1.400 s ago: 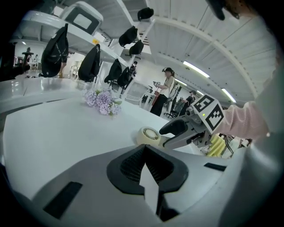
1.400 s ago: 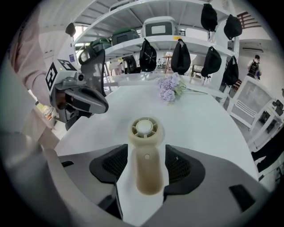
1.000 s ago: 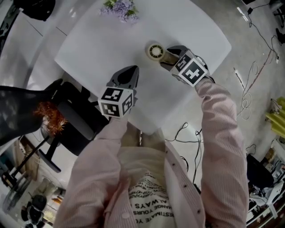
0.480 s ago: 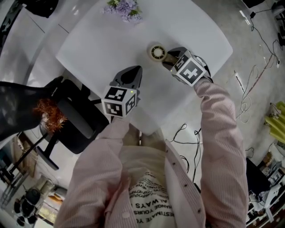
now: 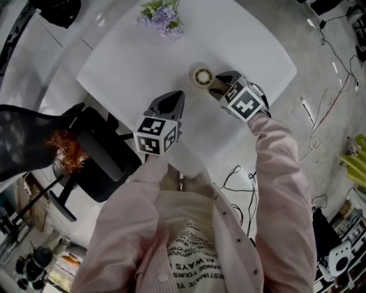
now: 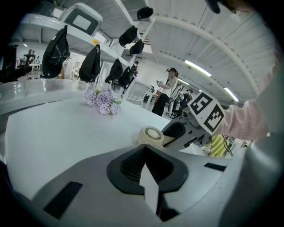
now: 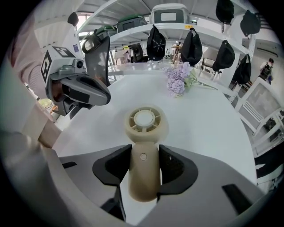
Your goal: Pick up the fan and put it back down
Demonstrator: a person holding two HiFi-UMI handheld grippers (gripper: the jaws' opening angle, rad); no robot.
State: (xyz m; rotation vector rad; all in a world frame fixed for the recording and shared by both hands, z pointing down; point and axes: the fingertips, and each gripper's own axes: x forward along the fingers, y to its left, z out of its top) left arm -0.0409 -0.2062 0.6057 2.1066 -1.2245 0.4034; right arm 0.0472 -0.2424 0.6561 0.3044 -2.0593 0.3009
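Already past the first step: just closed the right gripper (image 7: 144, 168) on the handle of the fan (image 7: 145, 120), with a pad pressed to either side of it. Holding at a middling width, set by the handle itself. Not lifted yet, by the look of it: lying flat on the white table (image 5: 131, 63), round head out ahead of the jaw tips, butt of the handle back toward the gripper's body. Holding the left gripper (image 6: 145, 170) pressed together on nothing, off to the left of the right one and short of the fan, with the fan's head in sight just beyond its tips. Left to do, judging from this: raise the fan clear of the table, bring it back down, open up and let go. Nothing close to the right gripper to snag on; only a bunch of purple flowers (image 5: 162, 16) far ahead of both.
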